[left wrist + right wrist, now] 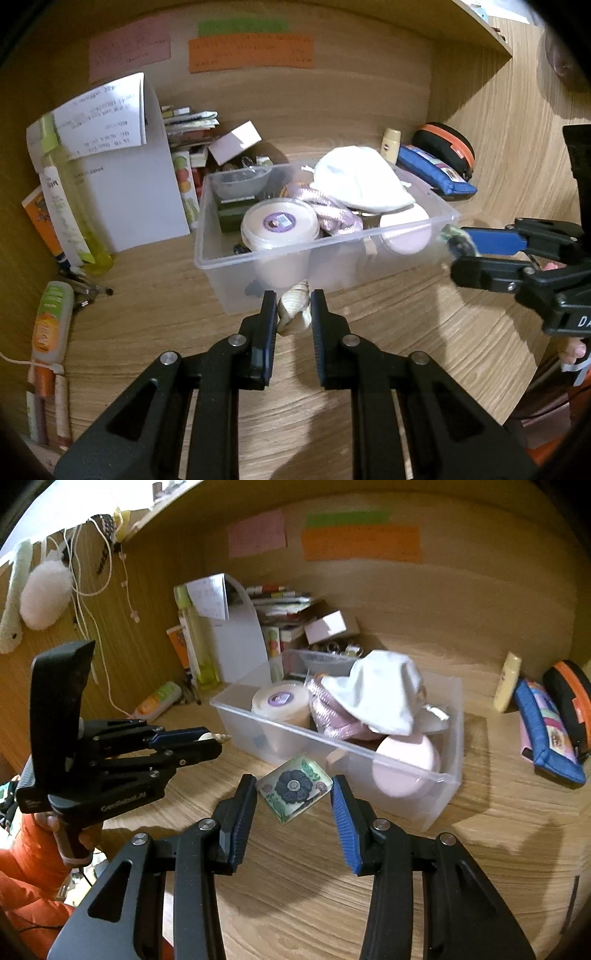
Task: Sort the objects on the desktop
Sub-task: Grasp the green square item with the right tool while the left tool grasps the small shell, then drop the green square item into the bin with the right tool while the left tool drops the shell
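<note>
1. Your left claw (293,314) is closed on a seashell (291,312), held above the tabletop (388,350) just in front of the clear bin (332,243).
2. Your right claw (294,794) grips a square floral tile (294,787) at its corners, apparently lifted clear, near the bin's front wall.
3. Step in hand: carrying both items. Next, bring each over the rim, then release it into a free gap.

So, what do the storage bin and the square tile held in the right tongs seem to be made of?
Storage bin: likely thin clear plastic, slightly frosted; the contents show through its walls.
Square tile: probably glass or clear resin, glossy; light glints on its rounded edges over a printed flower.
</note>
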